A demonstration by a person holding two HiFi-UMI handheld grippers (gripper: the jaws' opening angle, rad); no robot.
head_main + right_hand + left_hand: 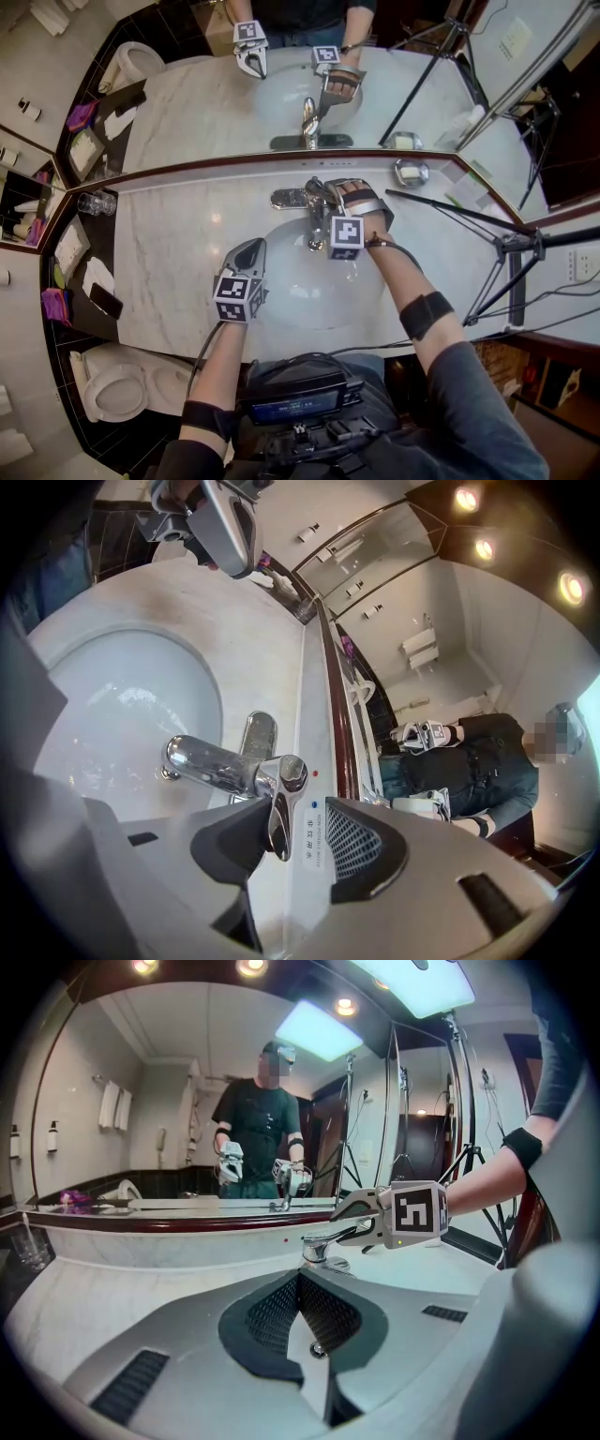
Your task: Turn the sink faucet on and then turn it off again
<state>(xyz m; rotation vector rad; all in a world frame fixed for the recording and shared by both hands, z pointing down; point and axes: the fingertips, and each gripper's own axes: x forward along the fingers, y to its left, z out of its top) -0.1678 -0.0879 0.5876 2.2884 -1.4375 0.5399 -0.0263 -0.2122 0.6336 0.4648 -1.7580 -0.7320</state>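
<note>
The chrome faucet [314, 214] stands at the back of the white sink basin [309, 300]. My right gripper [324, 191] reaches over it from the right, jaws open wide. In the right gripper view the thin handle lever [280, 819] hangs between the jaws of the right gripper [295, 832], close to the left pad and clear of the right one; the spout [202, 761] points over the basin [112, 705]. My left gripper [248, 247] is shut and empty, hovering at the basin's left rim. From the left gripper [302, 1283] I see the faucet [323, 1241] ahead.
A large mirror runs behind the marble counter [178, 244]. A glass [97, 202] stands at the far left, a soap dish [411, 172] at the back right. A tripod [511, 248] stands right of the sink. A toilet [117, 384] is lower left.
</note>
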